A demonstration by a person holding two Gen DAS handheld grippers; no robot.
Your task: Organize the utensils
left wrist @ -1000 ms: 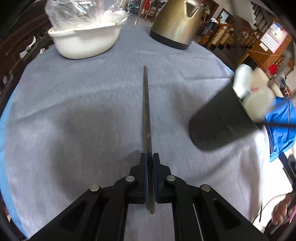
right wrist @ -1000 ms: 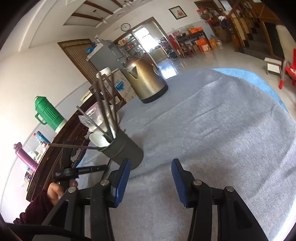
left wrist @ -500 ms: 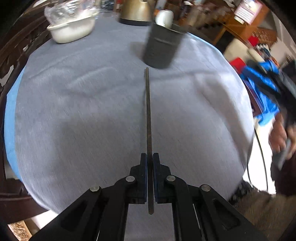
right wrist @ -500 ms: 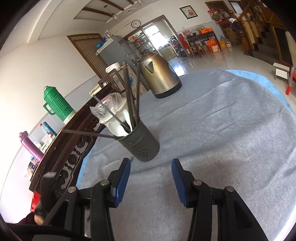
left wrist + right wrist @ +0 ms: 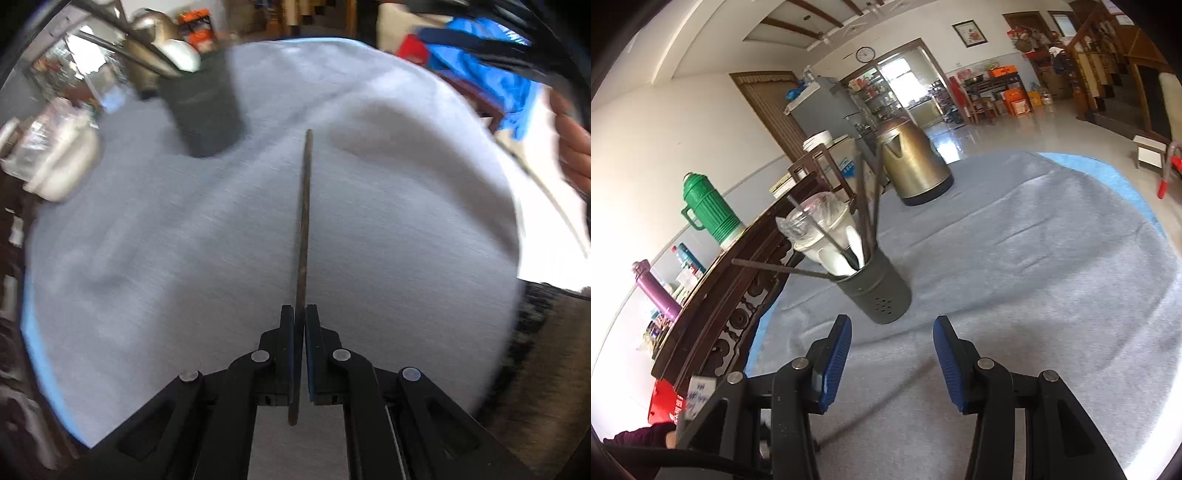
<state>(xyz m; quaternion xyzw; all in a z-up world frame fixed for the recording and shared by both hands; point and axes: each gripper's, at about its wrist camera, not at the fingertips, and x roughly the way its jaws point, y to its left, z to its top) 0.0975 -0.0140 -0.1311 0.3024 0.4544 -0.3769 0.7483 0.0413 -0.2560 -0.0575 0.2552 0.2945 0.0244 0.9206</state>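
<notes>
- Your left gripper [image 5: 299, 314] sits at the bottom centre of its view, its blue-padded jaws pinched tight on a long, thin, dark chopstick [image 5: 303, 236]. You hold it near its lower end, so most of the stick runs up the middle of the frame and its far tip stays in sight for aiming.
- Your right gripper [image 5: 892, 341] is at the bottom of its view with the blue pads spread wide and nothing between them. It hangs over the grey tablecloth [image 5: 1034, 280], likely kept free to steady the holder if needed.
- Just beyond those open fingers, at frame centre, stands the dark green cylindrical utensil holder with small drain holes [image 5: 877, 291]. It already carries several dark chopsticks [image 5: 868, 199], fanned against the rim, and a white spoon [image 5: 854, 240].
- In the blurred left view the same holder sits in the upper left, well apart from the held stick's tip, which points to its right. The stick looks bound for that holder, so you would need to swing it left.
- Farther back stand a brass-coloured electric kettle [image 5: 912, 162] and a white bowl covered in clear plastic [image 5: 816, 229], the bowl just behind the holder.
</notes>
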